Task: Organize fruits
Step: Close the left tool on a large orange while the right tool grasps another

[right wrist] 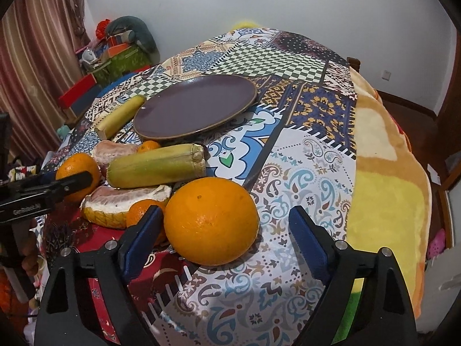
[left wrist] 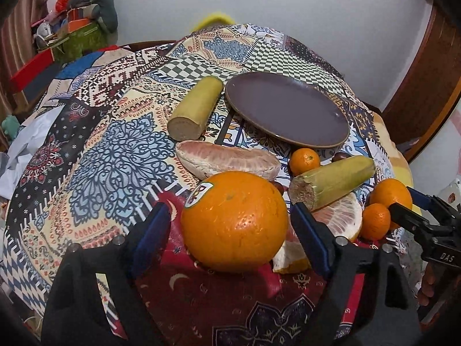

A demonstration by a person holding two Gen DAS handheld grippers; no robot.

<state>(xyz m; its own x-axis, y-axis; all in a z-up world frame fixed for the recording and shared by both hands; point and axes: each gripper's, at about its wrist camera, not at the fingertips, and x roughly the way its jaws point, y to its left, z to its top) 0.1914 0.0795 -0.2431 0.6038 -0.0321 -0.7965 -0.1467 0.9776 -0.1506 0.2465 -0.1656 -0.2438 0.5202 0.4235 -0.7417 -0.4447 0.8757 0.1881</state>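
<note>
Our left gripper (left wrist: pixel 230 219) stands wide apart around a stickered orange (left wrist: pixel 234 222); the blue pads sit just beside the fruit on either side, and we can't tell if they touch it. Our right gripper (right wrist: pixel 226 227) is spread open too, with a second orange (right wrist: pixel 211 220) between its fingers, close to the left finger and clear of the right one. Both oranges rest on the counter (right wrist: pixel 302 155) under a patchwork cloth. Moving outward, a pomelo wedge (right wrist: pixel 124 204) lies between the two oranges, with a small mandarin (right wrist: pixel 141 210) against it. A cane piece (right wrist: pixel 157 168) lies tilted on top of that wedge. Beyond it sit a peeled segment (left wrist: pixel 227 160) and another mandarin (left wrist: pixel 304 161). Farther back lies the purple plate (left wrist: pixel 288 109), nothing on it, a second cane piece (left wrist: pixel 196 109) just beside its left rim.
</note>
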